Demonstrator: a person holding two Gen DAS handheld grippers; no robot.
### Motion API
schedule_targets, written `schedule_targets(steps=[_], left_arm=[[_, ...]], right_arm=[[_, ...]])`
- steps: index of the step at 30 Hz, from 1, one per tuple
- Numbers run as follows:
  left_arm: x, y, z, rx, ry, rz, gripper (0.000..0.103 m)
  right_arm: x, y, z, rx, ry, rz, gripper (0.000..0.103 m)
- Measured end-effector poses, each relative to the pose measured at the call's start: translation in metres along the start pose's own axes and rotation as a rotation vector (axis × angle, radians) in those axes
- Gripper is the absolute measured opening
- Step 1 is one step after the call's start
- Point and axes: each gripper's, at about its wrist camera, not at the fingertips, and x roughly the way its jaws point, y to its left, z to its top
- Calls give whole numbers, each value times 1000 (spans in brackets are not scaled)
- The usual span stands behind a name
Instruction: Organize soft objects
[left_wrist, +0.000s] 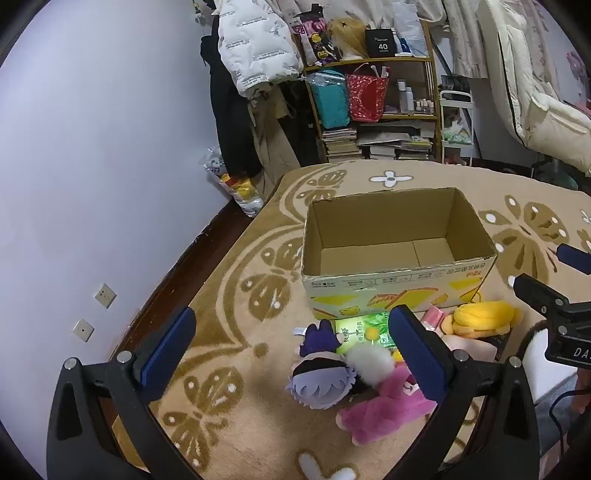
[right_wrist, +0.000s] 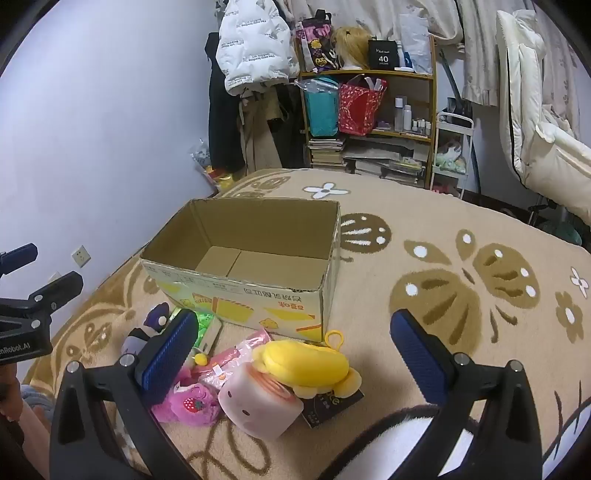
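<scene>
Blue-padded left tongs (left_wrist: 291, 345) sit wide apart and hold nothing, hovering over the purple-haired doll (left_wrist: 321, 380) and the pink plush (left_wrist: 384, 410) on your side of the cardboard box (left_wrist: 397, 291). Your right tongs (right_wrist: 295, 349) are just as wide and just as empty, poised over the yellow plush (right_wrist: 308, 363) and the pale pink cube plush (right_wrist: 258, 404), which touch each other in front of the box. A green packet (left_wrist: 365, 328) lies against the box's front wall. Every soft thing sits on the carpet (right_wrist: 443, 258) outside the box, whose floor looks bare, so you seem to be at the very first pick. Next, I judge, you lower one pair around a single toy, close gently so the stuffing gives without slipping, then lift it over the box's near rim.
</scene>
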Motion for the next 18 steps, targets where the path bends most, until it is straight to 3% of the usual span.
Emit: schedule_targets(steps=[18], left_arm=[[3, -3, -2, 16, 6, 27, 103]], right_arm=[[1, 1, -1, 4, 9, 2, 103]])
